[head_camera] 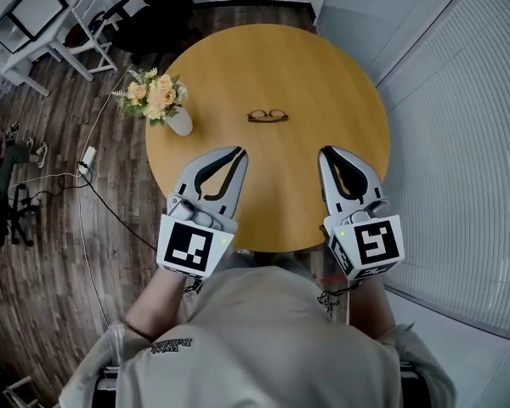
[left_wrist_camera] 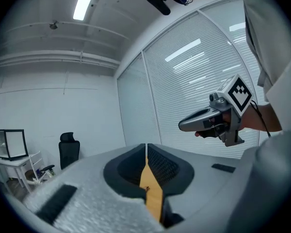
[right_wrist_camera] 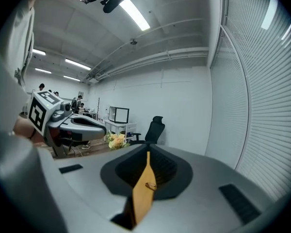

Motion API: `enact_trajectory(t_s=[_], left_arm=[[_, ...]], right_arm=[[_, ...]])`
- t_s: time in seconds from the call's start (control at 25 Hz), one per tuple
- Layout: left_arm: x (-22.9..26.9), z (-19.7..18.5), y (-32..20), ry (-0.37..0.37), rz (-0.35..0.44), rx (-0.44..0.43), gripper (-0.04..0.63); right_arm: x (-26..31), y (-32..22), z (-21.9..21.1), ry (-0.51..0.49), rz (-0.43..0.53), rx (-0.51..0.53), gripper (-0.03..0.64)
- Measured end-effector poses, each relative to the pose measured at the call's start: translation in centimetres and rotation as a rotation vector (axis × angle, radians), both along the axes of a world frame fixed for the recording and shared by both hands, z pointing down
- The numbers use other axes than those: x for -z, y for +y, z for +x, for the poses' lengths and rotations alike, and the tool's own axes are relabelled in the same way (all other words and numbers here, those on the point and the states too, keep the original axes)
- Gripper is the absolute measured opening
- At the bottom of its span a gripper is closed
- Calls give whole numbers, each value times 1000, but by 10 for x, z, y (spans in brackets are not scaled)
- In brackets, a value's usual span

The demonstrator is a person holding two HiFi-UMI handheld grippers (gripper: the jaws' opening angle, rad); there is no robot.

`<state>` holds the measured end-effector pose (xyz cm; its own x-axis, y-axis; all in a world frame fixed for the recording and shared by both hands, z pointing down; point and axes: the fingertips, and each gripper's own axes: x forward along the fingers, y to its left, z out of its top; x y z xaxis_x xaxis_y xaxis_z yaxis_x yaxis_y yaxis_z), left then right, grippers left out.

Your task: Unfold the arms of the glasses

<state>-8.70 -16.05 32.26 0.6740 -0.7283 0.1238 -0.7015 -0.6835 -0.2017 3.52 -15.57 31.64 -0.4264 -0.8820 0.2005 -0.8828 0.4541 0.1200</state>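
Wood, round & honey-coloured: the tabletop carried the glasses near its middle, lying flat w/ the lenses side by side. Their arms apparently lay folded in behind the front, tho the glasses were small in the head view. They sat beyond both tools, roughly btwn the two lines of aim and well apart from either tip.

The left tool hung over the near part of the tabletop w/ its jaws pressed together and nothing pinched. Its own view showed only a thin sliver of wood thru the seam. The right tool was alongside, same story: jaws closed tip to tip & empty, w/ a wedge of tabletop and a speck of the glasses visible thru the slot lower down.

The person held both, a pale top filling the bottom of the head view.

A white vase w/ peach & cream flowers stood at the tabletop's left edge, well apart from the glasses. Beyond the far rim was a black office chair on the dark plank floor. Slatted blinds ran along the right.
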Motion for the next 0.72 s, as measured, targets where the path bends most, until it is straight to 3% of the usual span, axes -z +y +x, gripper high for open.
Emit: enact_trajectory(t_s=[0.36, 0.72], left_arm=[[-10, 19, -11, -60, -10, 87, 31], [-20, 47, -31, -118, -17, 105, 31]], right_arm=[[-16, -20, 29, -41, -27, 57, 37], [-32, -42, 48, -29, -26, 81, 37]])
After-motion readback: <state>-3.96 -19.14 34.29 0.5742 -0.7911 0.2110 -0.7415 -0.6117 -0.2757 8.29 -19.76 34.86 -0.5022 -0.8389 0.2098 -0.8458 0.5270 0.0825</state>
